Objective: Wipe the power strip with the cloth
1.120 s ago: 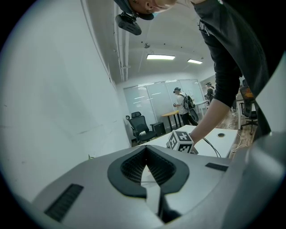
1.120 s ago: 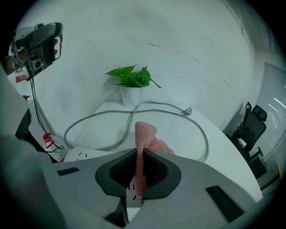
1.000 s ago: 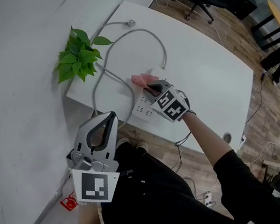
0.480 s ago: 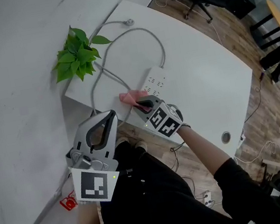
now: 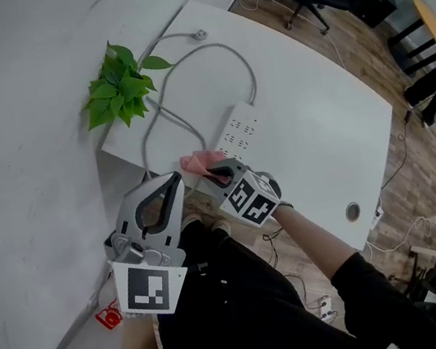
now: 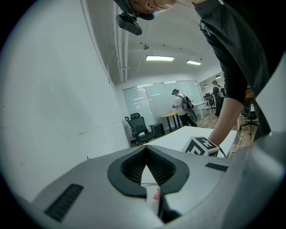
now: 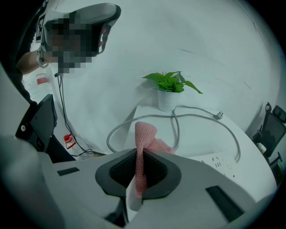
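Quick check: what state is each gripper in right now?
Left gripper: closed, holding nothing.
Right gripper: closed on the pink cloth.

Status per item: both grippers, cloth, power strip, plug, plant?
left gripper: shut, empty
right gripper: shut on cloth
cloth: pinched, off the power strip
power strip: flat on table, sockets up, uncovered
plug: loose on table, not plugged in
plant: upright
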Motion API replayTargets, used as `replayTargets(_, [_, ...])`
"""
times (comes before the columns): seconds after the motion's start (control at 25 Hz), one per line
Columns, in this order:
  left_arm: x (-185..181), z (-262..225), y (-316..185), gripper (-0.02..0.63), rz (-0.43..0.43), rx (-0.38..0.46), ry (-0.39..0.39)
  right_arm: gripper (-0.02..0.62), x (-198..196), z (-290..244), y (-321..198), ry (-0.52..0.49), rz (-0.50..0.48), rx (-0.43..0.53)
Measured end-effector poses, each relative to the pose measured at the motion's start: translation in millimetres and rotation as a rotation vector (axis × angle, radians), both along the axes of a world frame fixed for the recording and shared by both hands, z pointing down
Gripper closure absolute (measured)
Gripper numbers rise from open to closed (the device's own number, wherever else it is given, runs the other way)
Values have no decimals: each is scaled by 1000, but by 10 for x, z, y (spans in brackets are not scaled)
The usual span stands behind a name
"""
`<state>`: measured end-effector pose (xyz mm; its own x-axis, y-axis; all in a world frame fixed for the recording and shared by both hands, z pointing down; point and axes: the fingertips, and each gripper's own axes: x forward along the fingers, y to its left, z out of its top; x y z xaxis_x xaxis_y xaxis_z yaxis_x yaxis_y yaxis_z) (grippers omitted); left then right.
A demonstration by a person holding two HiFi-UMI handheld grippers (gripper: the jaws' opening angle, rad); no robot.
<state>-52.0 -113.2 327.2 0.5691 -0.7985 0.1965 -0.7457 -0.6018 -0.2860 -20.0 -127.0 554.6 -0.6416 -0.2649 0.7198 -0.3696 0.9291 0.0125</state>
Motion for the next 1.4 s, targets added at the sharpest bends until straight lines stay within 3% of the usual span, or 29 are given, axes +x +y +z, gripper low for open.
replayTargets(0.24, [32,-88,3,592,21,26,3,548,46,-210,-64,-20,62,57])
replayTargets(0.64, [233,-255,2,592,110,74,17,548,472,-1022,-200,-135,293,208])
replayTargets(1.4, [594,-481,64,592,270,129,9,548,1353,-2037,182,-229,620,428])
